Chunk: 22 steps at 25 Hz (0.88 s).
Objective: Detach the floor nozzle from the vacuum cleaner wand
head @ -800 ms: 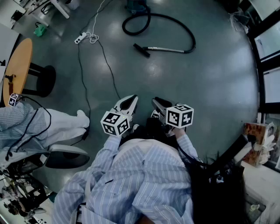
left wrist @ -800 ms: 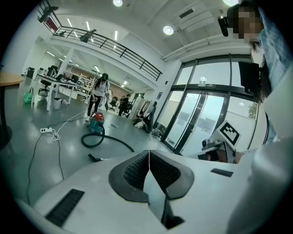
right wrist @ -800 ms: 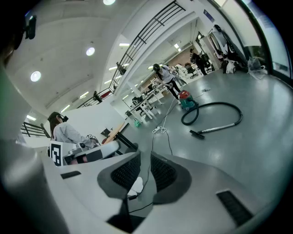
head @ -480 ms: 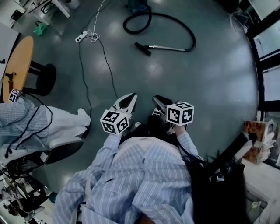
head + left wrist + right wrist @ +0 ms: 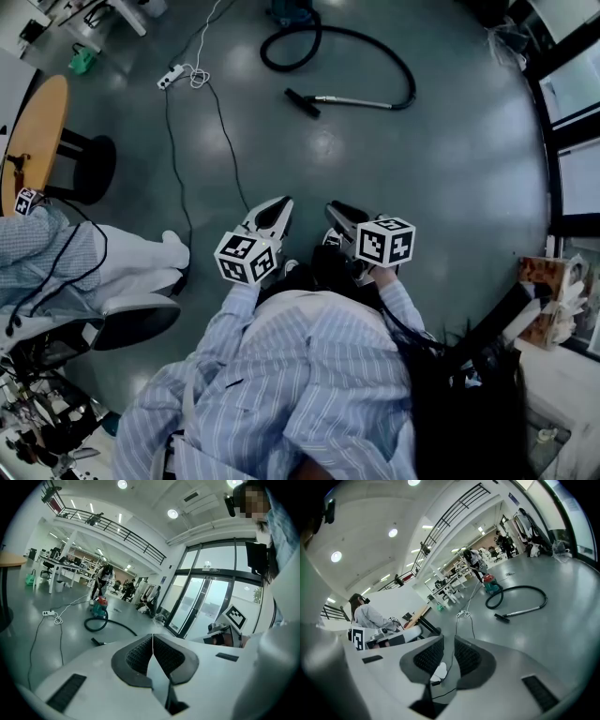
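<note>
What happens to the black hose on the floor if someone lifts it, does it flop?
Probably floppy: the hose lies in loose curves, so it would likely sag. It joins the straight, stiff-looking wand, which might drag along.

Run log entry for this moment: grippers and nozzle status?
left gripper: shut, empty | right gripper: slightly open, empty | floor nozzle: attached to wand, on floor ahead, untouched | detach: not started

Head camera overhead; gripper cameras low toward vacuum (image 5: 352,102)
</note>
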Each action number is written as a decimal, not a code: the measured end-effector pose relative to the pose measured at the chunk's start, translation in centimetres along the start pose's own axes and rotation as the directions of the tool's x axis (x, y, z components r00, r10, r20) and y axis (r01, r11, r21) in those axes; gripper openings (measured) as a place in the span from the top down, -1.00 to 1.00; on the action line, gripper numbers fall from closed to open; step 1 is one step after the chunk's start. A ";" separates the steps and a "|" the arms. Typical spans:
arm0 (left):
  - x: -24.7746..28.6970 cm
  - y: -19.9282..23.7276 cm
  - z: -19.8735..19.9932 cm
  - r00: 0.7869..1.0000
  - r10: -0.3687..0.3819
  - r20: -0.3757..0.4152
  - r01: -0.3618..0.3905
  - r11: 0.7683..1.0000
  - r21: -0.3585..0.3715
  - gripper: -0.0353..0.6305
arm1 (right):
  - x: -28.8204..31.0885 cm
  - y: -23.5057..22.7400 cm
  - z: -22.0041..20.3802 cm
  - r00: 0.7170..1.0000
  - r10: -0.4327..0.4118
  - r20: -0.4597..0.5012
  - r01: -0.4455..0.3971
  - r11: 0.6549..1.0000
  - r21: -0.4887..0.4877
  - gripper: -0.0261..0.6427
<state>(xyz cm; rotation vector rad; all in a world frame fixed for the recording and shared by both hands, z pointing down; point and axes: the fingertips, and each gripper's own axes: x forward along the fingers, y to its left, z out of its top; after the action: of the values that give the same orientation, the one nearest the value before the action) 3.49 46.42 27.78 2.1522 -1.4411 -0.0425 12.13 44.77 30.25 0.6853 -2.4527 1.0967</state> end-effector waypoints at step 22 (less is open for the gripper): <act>10.1 2.3 3.6 0.998 0.064 0.000 -0.064 0.998 0.004 0.88 | 2.2 -8.4 8.6 0.997 0.079 -0.012 -0.078 0.996 0.042 0.70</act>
<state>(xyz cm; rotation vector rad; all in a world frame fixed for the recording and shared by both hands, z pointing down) 4.71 35.56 28.42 2.1084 -1.5099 -0.0158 13.94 32.73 30.91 0.5962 -2.4705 1.1803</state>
